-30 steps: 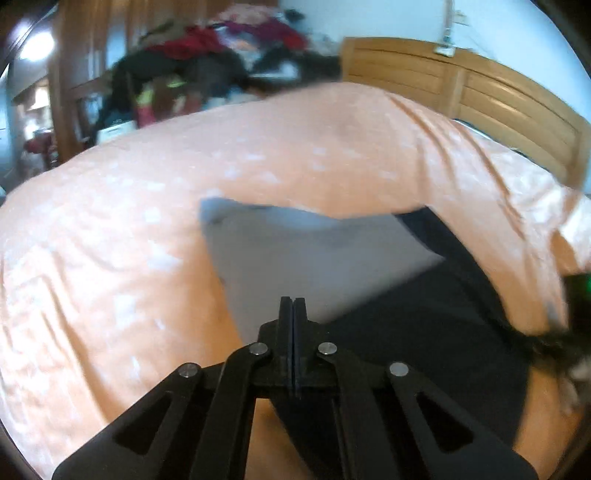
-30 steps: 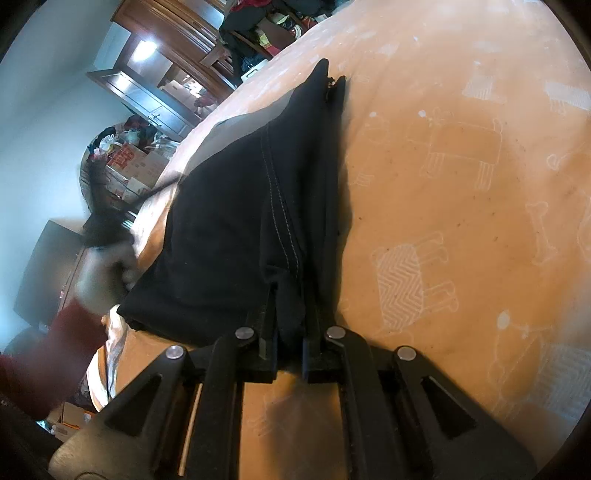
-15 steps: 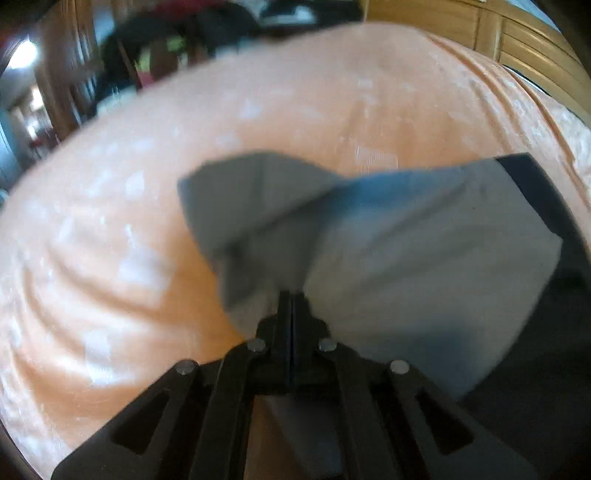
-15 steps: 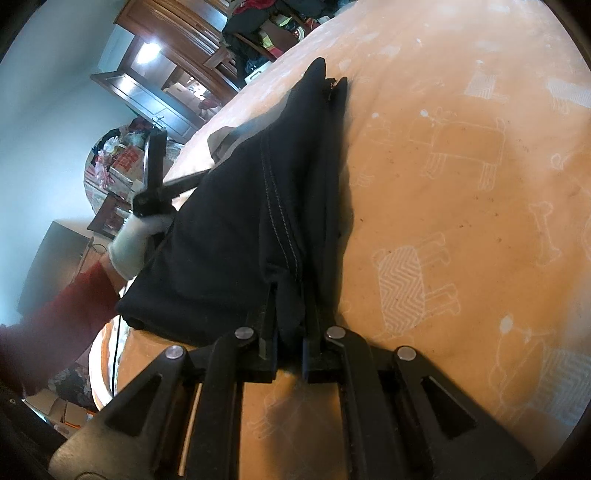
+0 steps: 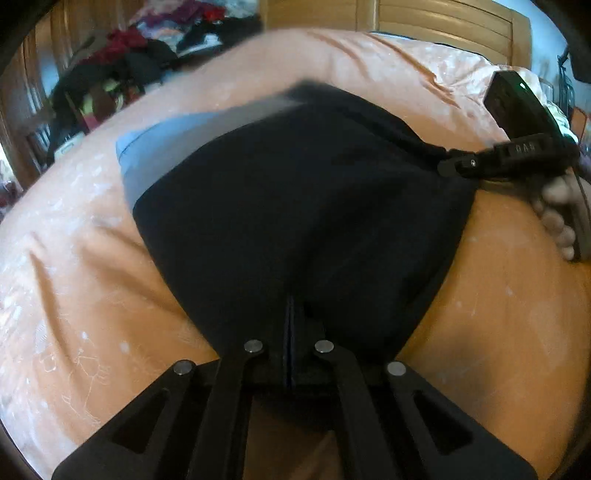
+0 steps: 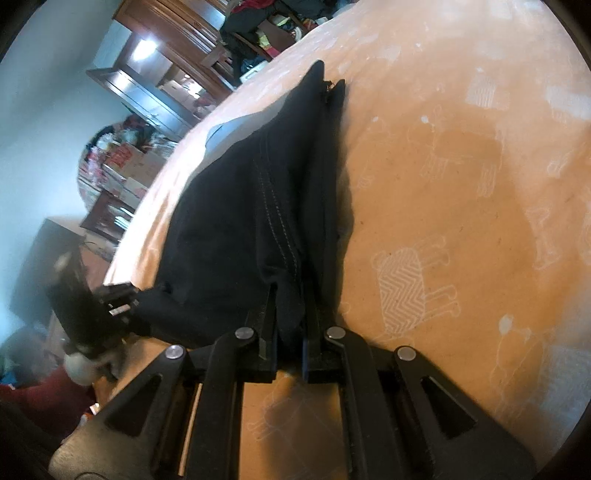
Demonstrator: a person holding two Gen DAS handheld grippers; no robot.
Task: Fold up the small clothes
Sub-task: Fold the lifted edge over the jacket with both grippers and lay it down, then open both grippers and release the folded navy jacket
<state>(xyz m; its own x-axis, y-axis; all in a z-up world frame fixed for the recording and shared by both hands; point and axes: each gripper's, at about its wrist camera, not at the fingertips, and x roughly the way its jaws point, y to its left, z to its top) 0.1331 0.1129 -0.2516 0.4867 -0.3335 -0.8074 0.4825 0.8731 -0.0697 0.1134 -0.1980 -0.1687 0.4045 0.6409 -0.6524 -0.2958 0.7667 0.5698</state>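
Garment (image 5: 314,206): black, with a grey part (image 5: 155,155) showing at its far edge; laid on the bed (image 5: 74,266), folded over.
Left gripper (image 5: 290,314): fingers closed on the garment's near edge, cloth pinched between them.
Right gripper (image 6: 290,314): fingers narrowly parted, a bunched corner of the garment clamped between them.
Bed: covered by an orange sheet printed with pale animal figures.
Hand (image 5: 557,218): gloved, seen gripping the right gripper's handle.
Headboard (image 5: 443,22): wooden, behind the bed.
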